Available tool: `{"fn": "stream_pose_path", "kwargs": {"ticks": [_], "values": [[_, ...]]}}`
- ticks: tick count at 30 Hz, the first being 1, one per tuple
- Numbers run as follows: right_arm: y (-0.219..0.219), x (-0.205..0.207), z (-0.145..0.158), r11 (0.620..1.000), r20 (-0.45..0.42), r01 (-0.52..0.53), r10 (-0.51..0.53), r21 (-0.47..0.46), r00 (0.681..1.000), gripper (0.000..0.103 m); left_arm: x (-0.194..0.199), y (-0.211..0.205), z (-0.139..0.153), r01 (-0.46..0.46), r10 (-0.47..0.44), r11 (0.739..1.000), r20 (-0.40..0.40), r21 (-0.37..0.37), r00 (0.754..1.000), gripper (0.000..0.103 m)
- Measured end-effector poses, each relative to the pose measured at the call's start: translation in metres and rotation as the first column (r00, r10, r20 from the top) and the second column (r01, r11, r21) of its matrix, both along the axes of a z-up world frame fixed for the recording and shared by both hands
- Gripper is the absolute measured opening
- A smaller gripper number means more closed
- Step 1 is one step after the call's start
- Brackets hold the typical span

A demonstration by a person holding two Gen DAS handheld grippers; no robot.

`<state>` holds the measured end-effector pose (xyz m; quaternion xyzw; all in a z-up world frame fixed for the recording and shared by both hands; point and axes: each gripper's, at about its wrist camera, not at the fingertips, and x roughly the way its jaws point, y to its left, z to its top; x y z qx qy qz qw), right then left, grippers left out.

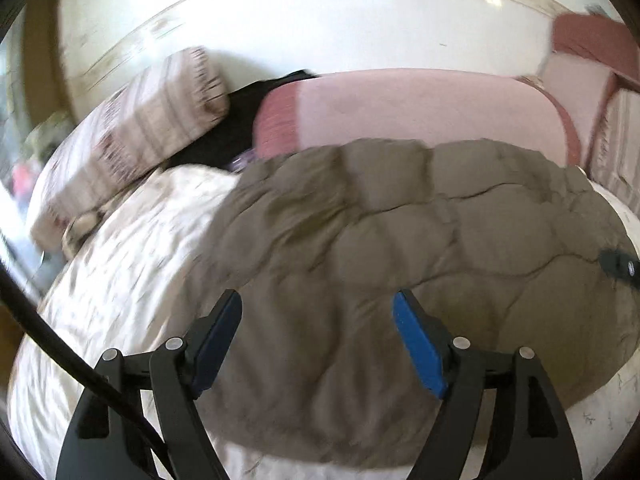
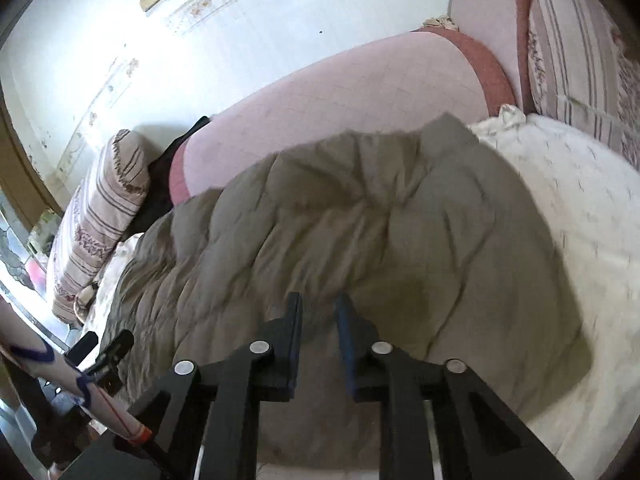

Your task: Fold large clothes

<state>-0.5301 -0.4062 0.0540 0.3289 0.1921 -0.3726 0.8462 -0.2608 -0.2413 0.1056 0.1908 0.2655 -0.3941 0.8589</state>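
puffer jacket spread on bed, both grippers over its near edge

the olive quilted puffer jacket (image 1: 400,264) lies flat across the white bedspread (image 1: 120,280), prob laid out so it can be folded; pink headboard (image 1: 420,108) sits behind it at 12 o'clock. in the left wrist view the left gripper (image 1: 318,340) hovers over the near part of the jacket w/ jaws wide apart, nothing between the pads, so it grips nothing. in the right wrist view the right gripper (image 2: 318,344) has jaws nearly closed, only a narrow gap; jacket fabric shows behind that gap but can't tell if any is pinched, looks more like empty. judged: both are placed at the near hem to start a fold.

hard to read: both views are motion-blurred. sleeves, collar and zip can't be made out, so can't tell which end is which. a black item (image 1: 240,120) wedged between striped pillow (image 1: 132,136) and headboard at 10 o'clock is unclear. the other gripper's tip (image 1: 620,266) is cut off at 3 o'clock in the left view.
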Motion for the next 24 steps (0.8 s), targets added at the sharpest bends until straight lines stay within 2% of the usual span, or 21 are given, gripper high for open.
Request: {"fn": "stream_pose_path", "kwargs": {"ticks": [5, 8, 10, 16, 18, 20, 21, 24], "values": [[0.013, 0.014, -0.013, 0.997, -0.08, 0.04, -0.045, -0.073, 0.996, 0.019, 0.028, 0.026, -0.025, -0.112, 0.11, 0.993, -0.069, -0.026, 0.991, 0.077], [0.007, 0.029, -0.03, 0.997, -0.158, 0.008, -0.021, -0.079, 0.987, 0.019, 0.037, 0.022, -0.04, -0.104, 0.103, 0.994, -0.108, -0.011, 0.989, 0.079], [0.002, 0.032, -0.04, 0.998, -0.17, 0.01, -0.019, -0.054, 0.985, 0.019, 0.038, 0.018, -0.043, -0.095, 0.094, 0.996, -0.108, 0.001, 0.99, 0.081], [-0.001, 0.038, -0.046, 0.997, -0.199, 0.006, -0.02, -0.071, 0.98, 0.019, 0.04, 0.011, -0.05, -0.098, 0.098, 0.995, -0.111, 0.008, 0.989, 0.084], [-0.002, 0.032, -0.041, 0.999, -0.171, 0.006, -0.015, -0.053, 0.985, 0.019, 0.045, 0.013, -0.046, -0.097, 0.093, 0.995, -0.133, -0.018, 0.987, 0.084], [-0.006, 0.019, -0.029, 1.0, -0.076, 0.004, -0.006, -0.018, 0.997, 0.019, 0.053, 0.022, -0.037, -0.117, 0.104, 0.99, -0.159, -0.073, 0.982, 0.082], [-0.008, 0.007, -0.021, 0.999, -0.019, 0.025, -0.026, -0.021, 0.999, 0.019, 0.057, 0.027, -0.032, -0.134, 0.118, 0.986, -0.157, -0.095, 0.98, 0.082], [-0.014, -0.024, -0.005, 0.985, -0.007, 0.155, -0.156, -0.07, 0.988, 0.019, 0.069, 0.041, -0.027, -0.209, 0.191, 0.971, -0.146, -0.119, 0.971, 0.082]]}}
